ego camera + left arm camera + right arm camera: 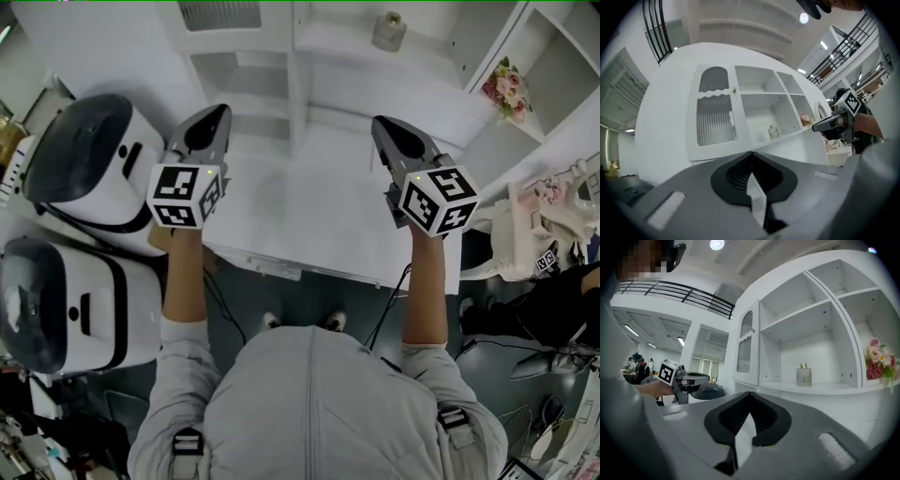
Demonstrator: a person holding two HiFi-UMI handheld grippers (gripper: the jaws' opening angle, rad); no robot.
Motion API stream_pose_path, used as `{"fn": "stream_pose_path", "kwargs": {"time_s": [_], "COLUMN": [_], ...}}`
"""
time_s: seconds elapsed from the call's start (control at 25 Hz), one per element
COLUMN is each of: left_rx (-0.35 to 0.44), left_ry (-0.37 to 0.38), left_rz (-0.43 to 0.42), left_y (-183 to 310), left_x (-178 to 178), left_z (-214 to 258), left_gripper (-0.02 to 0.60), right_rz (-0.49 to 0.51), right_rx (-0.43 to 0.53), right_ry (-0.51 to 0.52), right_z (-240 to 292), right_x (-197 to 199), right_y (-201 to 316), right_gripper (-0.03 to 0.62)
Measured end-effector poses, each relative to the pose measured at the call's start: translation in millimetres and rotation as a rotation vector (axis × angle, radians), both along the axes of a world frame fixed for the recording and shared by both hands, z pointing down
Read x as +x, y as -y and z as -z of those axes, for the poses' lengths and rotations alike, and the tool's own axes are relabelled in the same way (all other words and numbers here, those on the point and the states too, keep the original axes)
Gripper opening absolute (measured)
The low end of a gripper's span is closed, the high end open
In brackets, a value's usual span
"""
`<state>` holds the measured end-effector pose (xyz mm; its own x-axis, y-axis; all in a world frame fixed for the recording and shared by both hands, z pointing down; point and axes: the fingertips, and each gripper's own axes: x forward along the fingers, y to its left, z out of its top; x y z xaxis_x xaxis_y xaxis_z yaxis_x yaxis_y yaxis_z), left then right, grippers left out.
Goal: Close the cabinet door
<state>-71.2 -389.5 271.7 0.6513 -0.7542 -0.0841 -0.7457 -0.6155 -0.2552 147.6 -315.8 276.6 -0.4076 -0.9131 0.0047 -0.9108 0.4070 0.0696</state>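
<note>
The white cabinet [689,93] has a door [715,115] with ribbed glass at its left end, and the door lies flush with the cabinet front. Open shelves to its right hold a small bottle [773,131] and a bunch of flowers [804,118]. My left gripper [214,114] is shut and empty, held level in front of the door and apart from it. My right gripper [382,127] is shut too, with nothing in it, and faces the open shelves with the bottle [803,375]. The right gripper view shows the door [746,345] edge-on at the left.
Two white and black machines [89,159] [56,305] stand on the floor at my left. Cluttered items and a chair [539,225] stand at my right. The cabinet's low counter [309,225] juts out toward my feet, and cables lie on the floor.
</note>
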Motion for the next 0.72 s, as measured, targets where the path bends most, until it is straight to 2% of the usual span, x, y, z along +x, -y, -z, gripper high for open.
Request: {"fn": "stream_pose_path", "kwargs": {"time_s": [0.2, 0.36, 0.72], "left_rx": [0.024, 0.044, 0.047], "left_ry": [0.022, 0.049, 0.085], "left_rz": [0.041, 0.067, 0.023], "left_y": [-23, -34, -49], "left_x": [-24, -30, -19], "left_z": [2, 2, -1], "left_gripper": [0.017, 0.017, 0.017], "right_rz": [0.039, 0.071, 0.081], "right_rx": [0.02, 0.017, 0.016], "right_ry": [-0.064, -0.119, -0.132], "right_z": [1, -2, -3], "right_x": [-29, -45, -54], "right_y": [3, 3, -5], "right_gripper": [0.002, 0.002, 0.002]}}
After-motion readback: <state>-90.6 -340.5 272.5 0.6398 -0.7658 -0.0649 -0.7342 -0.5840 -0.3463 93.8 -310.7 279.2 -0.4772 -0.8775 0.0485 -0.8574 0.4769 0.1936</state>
